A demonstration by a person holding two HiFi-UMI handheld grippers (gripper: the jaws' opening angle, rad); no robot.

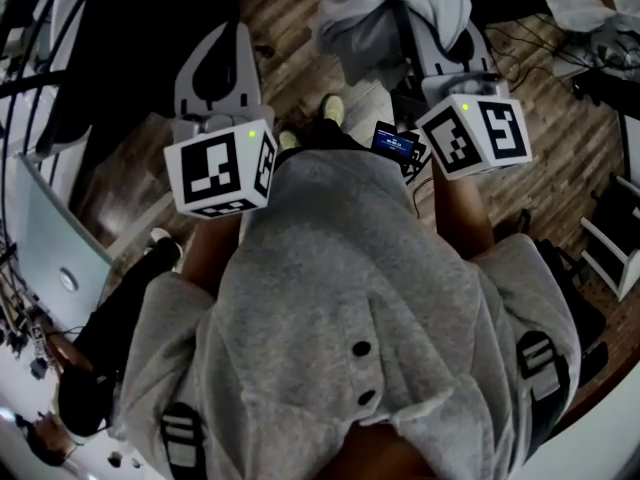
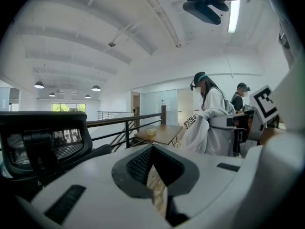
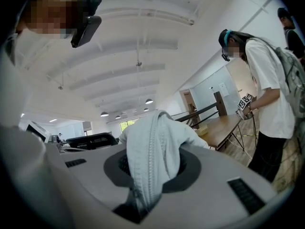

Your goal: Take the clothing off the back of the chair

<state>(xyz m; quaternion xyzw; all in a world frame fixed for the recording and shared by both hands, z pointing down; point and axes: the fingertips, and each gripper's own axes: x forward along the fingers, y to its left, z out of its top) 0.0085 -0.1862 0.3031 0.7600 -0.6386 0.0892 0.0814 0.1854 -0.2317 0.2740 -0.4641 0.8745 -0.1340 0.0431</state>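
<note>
My right gripper (image 3: 148, 173) is shut on a pale, light-blue garment (image 3: 152, 147) with a zip seam; the cloth bulges up out of the jaws. In the head view the same garment (image 1: 395, 8) hangs bunched in front of the right gripper (image 1: 455, 53), above the wooden floor. The left gripper (image 1: 215, 48) sits to the left, jaws together with nothing between them; in its own view the left gripper (image 2: 152, 163) points past a black mesh office chair (image 2: 43, 142) at the left. That black chair (image 3: 93, 140) also shows behind the held garment.
Two people stand at the right, one (image 2: 209, 104) behind a chair draped with a white garment (image 2: 202, 132). A wooden table (image 2: 159, 133) and a black railing (image 2: 119, 123) lie ahead. An open laptop (image 1: 55, 253) is at my left, with cables (image 1: 560, 43) on the floor.
</note>
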